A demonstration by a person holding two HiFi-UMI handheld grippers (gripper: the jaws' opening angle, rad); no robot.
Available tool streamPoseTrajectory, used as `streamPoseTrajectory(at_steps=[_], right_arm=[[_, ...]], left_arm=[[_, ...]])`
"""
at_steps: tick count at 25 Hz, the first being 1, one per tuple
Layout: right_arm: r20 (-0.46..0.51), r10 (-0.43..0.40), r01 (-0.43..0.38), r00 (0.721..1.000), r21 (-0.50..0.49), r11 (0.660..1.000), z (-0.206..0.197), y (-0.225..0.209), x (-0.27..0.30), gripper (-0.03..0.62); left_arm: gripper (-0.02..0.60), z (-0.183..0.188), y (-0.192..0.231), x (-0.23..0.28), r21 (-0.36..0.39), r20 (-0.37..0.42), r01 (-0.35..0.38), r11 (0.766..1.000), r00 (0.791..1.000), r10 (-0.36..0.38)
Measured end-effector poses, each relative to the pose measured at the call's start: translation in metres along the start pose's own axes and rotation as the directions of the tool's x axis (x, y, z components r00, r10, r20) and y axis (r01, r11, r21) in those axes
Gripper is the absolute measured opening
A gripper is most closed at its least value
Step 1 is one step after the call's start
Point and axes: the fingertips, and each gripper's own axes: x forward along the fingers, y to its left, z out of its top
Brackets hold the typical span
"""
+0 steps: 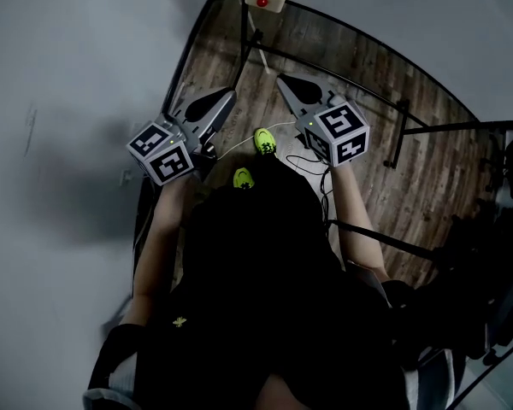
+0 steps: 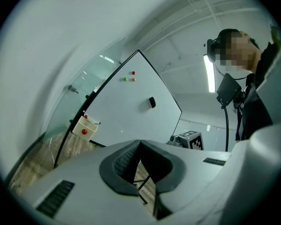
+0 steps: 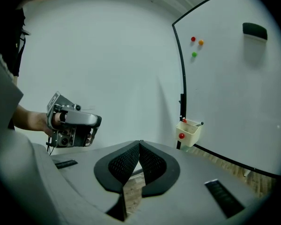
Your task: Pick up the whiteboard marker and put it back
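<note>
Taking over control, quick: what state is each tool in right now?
Left tool: closed, nothing between its jaws.
Right tool: closed, nothing between its jaws.

The whiteboard marker [image 3: 200,123] shows only as a thin grey stick with a dark tip. It pokes out of the top of a small cream holder box [image 3: 189,134] and lies tilted across the box's rim. Beside it in the same box a red-topped end [image 3: 184,120] stands more upright; whether that is a 2nd marker is too small to tell. The box has 1 round red dot on its front and hangs on the black frame at the lower corner of the whiteboard [image 3: 225,102], above the wooden floor [image 3: 234,165]. The marker's body is hidden inside the box.
</note>
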Motion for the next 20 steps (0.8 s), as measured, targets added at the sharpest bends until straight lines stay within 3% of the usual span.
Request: streamPoseTrajectory(at_steps=[8,20], right_arm=[[-0.008,0.022,-0.022,1.000,-0.016,1.000,-0.007,0.035,-0.020,-0.004],[0.049,0.042,-0.038,0.998,-0.075,0.996,0.020,0.035,-0.033,-0.005]], left_arm=[[0.008,-0.019,-0.022,-0.014,-0.014,0.001,0.015,1.000,1.000,-0.015],[0.008,-0.014,-0.031,-0.007,-0.016,0.039,-0.009,1.000,0.999,0.009]])
